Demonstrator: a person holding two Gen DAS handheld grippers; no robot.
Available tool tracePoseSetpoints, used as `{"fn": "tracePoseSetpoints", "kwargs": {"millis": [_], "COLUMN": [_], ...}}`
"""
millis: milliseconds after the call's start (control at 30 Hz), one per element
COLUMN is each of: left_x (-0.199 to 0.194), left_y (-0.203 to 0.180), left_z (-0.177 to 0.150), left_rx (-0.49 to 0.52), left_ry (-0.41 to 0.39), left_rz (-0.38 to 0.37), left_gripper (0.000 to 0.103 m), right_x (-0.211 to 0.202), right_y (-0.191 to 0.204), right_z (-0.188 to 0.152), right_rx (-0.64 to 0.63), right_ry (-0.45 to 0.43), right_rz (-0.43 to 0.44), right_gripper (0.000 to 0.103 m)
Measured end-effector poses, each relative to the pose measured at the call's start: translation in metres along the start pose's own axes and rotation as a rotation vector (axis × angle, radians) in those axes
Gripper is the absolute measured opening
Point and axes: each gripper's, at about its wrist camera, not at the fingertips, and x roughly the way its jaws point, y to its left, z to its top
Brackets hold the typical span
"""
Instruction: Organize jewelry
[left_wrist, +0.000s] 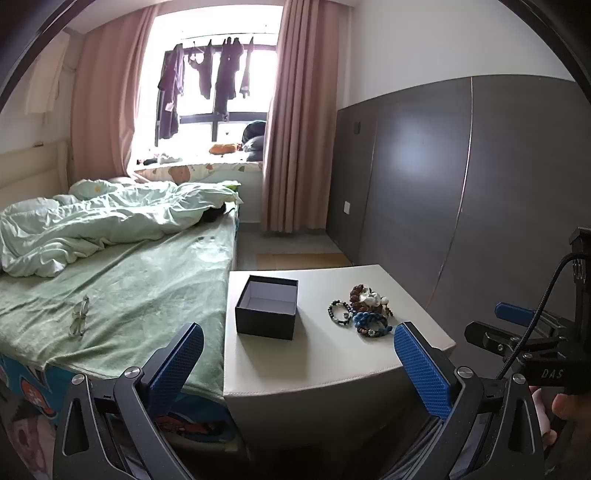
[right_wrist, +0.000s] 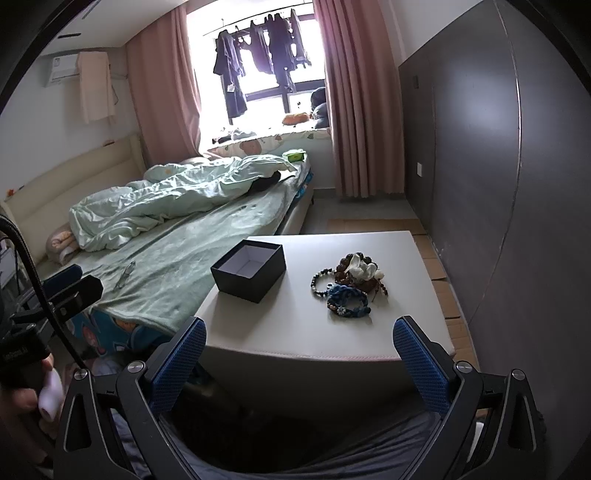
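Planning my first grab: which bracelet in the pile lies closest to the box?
The dark beaded bracelet, a thin open ring on the pile's box-facing edge; the blue braided and brown chunky-bead bracelets lie farther away.

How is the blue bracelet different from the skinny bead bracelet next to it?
The blue bracelet looks thick and chunky, while the skinny bead bracelet is a thin ring of small dark and pale beads. The blue bracelet lies nearer the front edge of the table; the skinny one lies closer to the box. Both lie flat on the table, outside the box.

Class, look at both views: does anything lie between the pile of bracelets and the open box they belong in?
Nothing visible: only bare tabletop separates the bracelets from the open black box, which looks empty.
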Motion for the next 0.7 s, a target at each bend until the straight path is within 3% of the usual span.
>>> {"fn": "tracePoseSetpoints", "kwargs": {"millis": [700], "left_x": [0.003], "left_y": [-0.006], "left_z": [0.003], "left_rx": [0.01], "left_ry": [0.001], "left_rz": [-0.011], "left_gripper": [0.103], "right_x": [0.0], "right_y": [-0.018], "right_z": [0.006], "right_rx": [0.041], "right_ry": [-0.006], "right_rz": [0.012], "right_gripper": [0.101]}}
